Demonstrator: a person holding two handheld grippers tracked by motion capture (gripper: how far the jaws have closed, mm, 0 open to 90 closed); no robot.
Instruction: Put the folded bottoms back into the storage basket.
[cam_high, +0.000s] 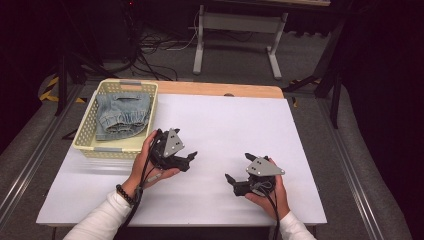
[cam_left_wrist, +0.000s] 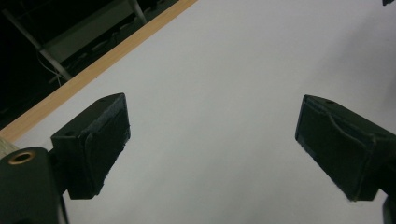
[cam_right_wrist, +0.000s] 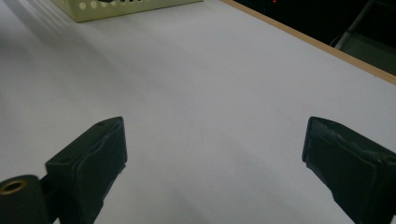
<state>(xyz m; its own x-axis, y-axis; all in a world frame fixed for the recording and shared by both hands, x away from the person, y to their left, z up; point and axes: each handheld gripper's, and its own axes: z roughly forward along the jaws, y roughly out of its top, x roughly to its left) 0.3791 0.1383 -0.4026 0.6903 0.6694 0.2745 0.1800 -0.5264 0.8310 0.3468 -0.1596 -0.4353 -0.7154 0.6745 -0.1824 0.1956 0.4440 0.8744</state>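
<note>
Left gripper (cam_high: 192, 158) wide apart near jeans (cam_high: 122, 115) in basket (cam_high: 86, 135).

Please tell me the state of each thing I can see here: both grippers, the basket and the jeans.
left gripper: open, holds nothing, above the white table.
right gripper: open, holds nothing.
basket: upright at the table's far left corner, holding the jeans.
jeans: folded, lying inside the basket.
</note>
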